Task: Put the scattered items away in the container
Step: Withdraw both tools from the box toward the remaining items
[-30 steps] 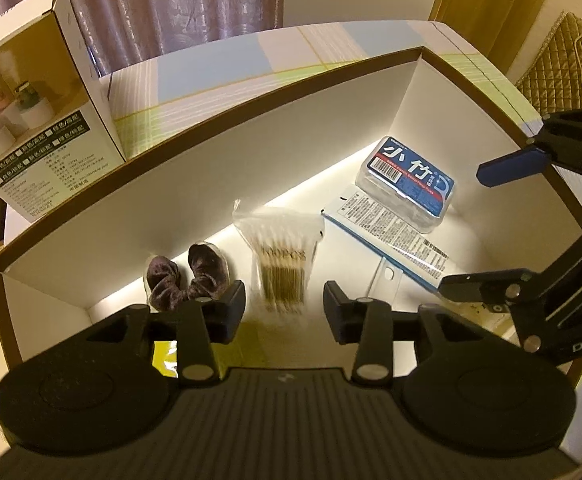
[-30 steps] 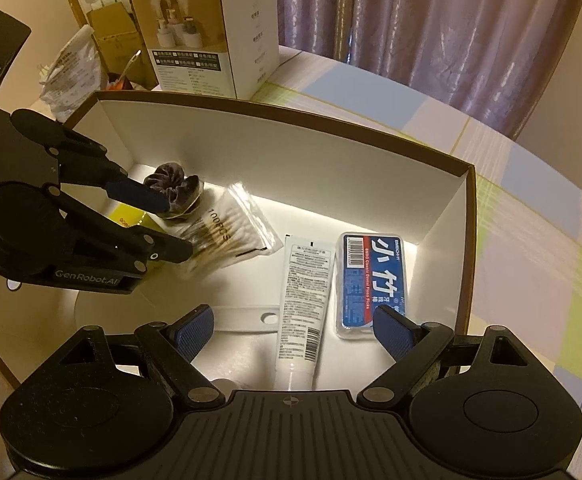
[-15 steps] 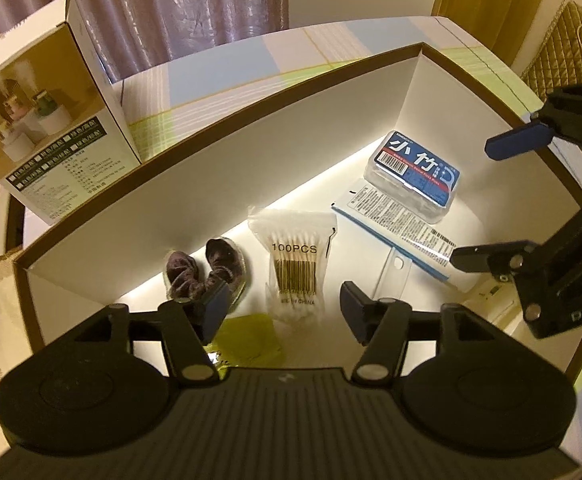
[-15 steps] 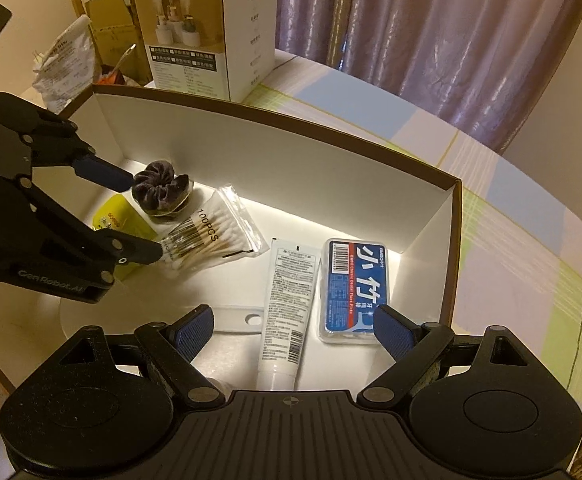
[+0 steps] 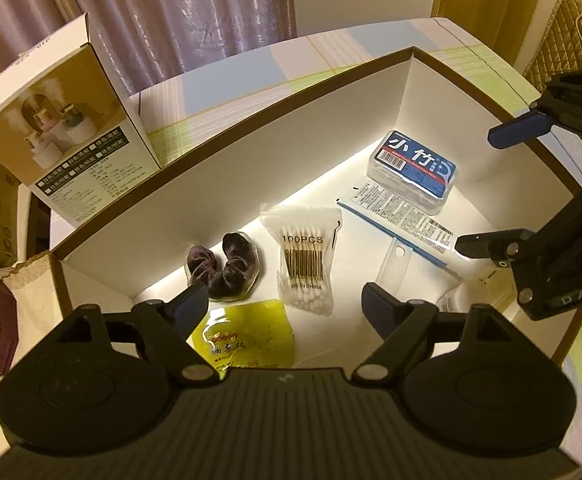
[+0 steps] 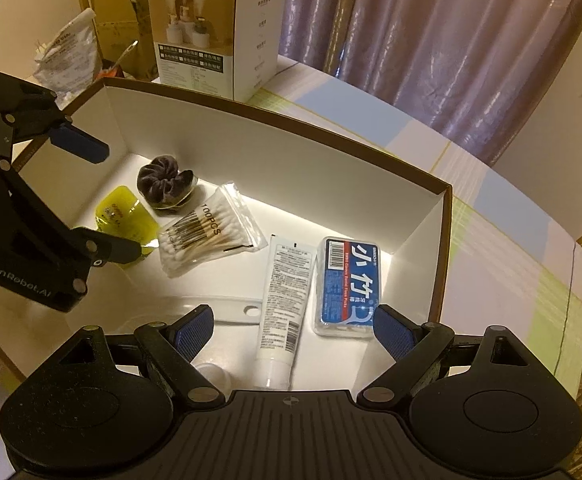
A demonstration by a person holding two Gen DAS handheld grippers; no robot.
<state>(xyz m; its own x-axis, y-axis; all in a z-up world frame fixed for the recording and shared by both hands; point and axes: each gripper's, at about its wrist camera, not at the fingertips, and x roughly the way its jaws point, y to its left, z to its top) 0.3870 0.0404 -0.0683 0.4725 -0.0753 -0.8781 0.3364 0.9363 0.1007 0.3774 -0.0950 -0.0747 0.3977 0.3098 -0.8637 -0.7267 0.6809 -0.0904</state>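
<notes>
My left gripper [image 5: 283, 306] hangs spread and empty over the box's [image 5: 251, 160] near left part; my right gripper [image 6: 293, 326] is likewise spread and empty over its near right part. Just beyond my left fingers lies a yellow pouch [image 5: 247, 336] with red and dark characters too small for me to read. Past it lie a dark scrunchie [image 5: 223, 268] toward the left wall and a swab bag [image 5: 305, 256] printed "100PCS" and "MADE IN CHINA" with a barcode. Right of those, a white tube [image 6: 287, 300] covered in fine print lies lengthwise, touching a clear floss case [image 6: 347, 284] near the right wall, whose blue label shows large white characters and "Floss Picks". A clear flat strip [image 6: 235, 306] with a hole lies near the tube's cap end. Only my right view shows the tube's cap and reads "GenRobot.AI" on my left gripper; my left view reads "DAS" on my right one. Beyond the box's far left corner a carton [image 6: 215, 36] stands on the striped table [image 6: 491, 220].
</notes>
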